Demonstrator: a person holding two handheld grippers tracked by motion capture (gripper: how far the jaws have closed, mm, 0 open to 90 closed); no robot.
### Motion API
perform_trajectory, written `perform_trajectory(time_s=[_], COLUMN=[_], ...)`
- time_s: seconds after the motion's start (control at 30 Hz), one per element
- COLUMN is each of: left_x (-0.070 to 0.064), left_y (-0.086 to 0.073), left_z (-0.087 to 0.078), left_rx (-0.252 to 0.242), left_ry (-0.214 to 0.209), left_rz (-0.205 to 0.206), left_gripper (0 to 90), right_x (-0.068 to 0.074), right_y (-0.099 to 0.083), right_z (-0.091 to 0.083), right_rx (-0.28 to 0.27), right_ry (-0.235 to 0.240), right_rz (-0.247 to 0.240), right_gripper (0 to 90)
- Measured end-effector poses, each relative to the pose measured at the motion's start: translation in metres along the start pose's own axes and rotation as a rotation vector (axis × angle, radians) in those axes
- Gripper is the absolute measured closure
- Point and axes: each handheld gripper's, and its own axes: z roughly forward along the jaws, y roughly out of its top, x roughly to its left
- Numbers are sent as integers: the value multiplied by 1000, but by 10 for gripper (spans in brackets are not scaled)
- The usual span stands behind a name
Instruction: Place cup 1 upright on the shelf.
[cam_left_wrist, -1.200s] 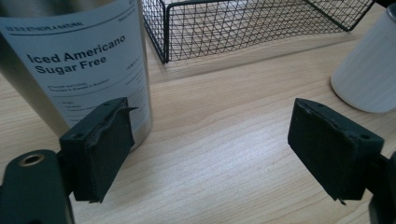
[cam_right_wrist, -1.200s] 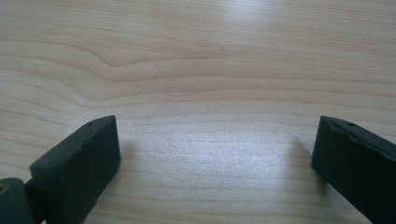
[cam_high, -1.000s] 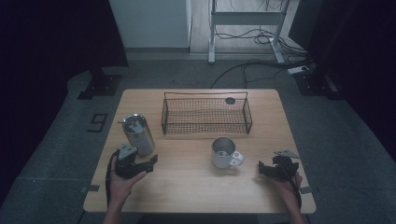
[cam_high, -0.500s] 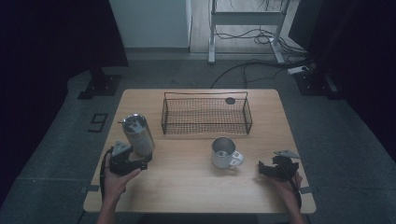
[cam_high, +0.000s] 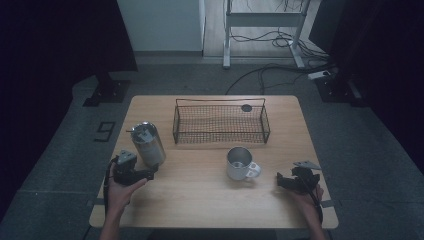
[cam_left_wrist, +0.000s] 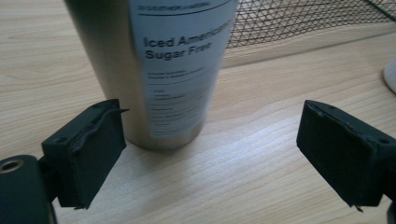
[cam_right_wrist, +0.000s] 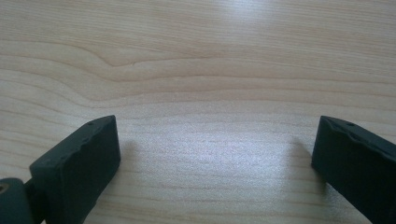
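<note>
Left gripper, jaws spread, faces the steel tumbler; wire basket and mug stand nearby.

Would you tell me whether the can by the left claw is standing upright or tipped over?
Upright. The can stands on its base on the table, its top facing up, just ahead of the open left claw.

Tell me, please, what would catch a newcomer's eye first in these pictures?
Probably the tall steel tumbler at the table's left, its label reading "Iced Americano Sugar Free", with the left hand-held gripper open just before it. Next, the black wire basket at the back centre, and the metal mug in front of it.
</note>
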Motion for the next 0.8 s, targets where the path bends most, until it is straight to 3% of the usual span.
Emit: perform_trajectory(time_s=[0.33, 0.8], left_x=[11, 16], left_y=[4, 16], left_z=[4, 10], left_rx=[6, 2], left_ry=[6, 22], left_rz=[-13, 10], left_gripper=[46, 36], right_x=[0, 0], right_y=[0, 0], right_z=[0, 0], right_rx=[0, 0], right_ry=[0, 0], right_rz=[0, 0], right_gripper=[8, 8])
